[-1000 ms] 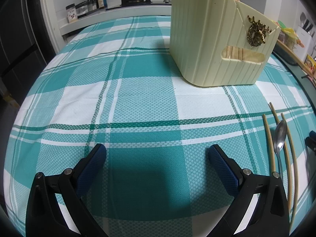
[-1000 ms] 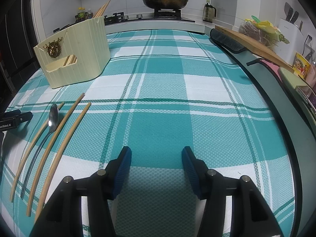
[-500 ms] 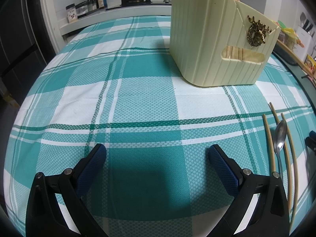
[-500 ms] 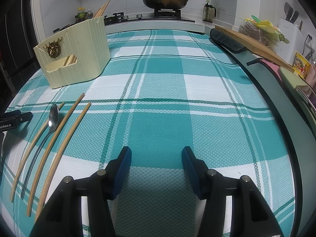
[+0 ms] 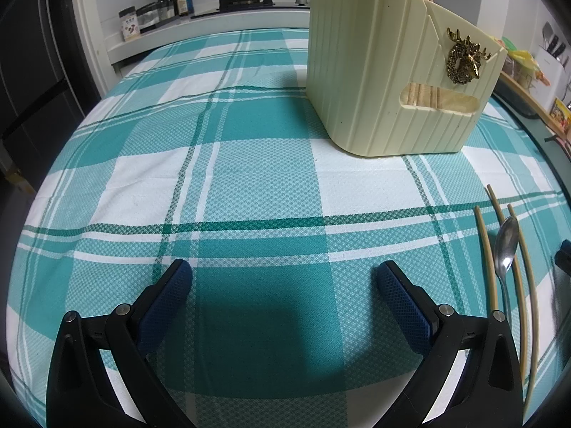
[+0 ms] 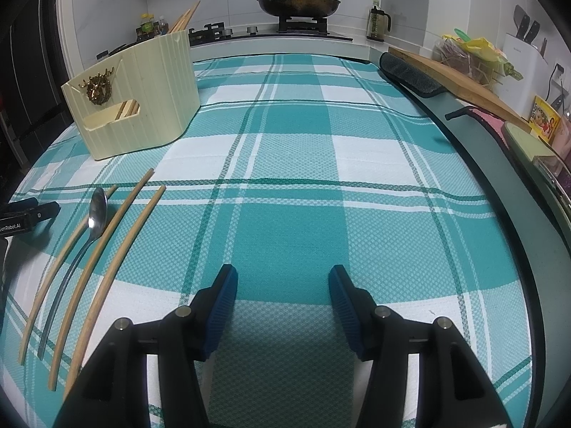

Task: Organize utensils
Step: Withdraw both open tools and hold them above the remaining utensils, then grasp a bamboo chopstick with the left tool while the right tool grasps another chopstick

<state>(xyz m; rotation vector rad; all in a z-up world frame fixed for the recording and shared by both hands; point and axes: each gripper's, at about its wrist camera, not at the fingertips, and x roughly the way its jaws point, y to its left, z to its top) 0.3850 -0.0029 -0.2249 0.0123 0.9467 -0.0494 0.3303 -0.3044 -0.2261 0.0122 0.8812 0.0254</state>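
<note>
Both the left gripper point(image 5: 283, 276) and right gripper point(image 6: 283, 280) are hovering wide open (holding nothing) over the tablecloth point(image 6: 292, 185), the spoon point(image 6: 97, 210) lying between chopsticks point(image 6: 117, 221).

chopsticks point(image 5: 531, 306) cut off, holder's point(image 6: 142, 107) contents hidden

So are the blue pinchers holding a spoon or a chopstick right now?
No, nothing is held. The left gripper and right gripper are both open over the tablecloth. The spoon and chopsticks lie loose on it.
</note>
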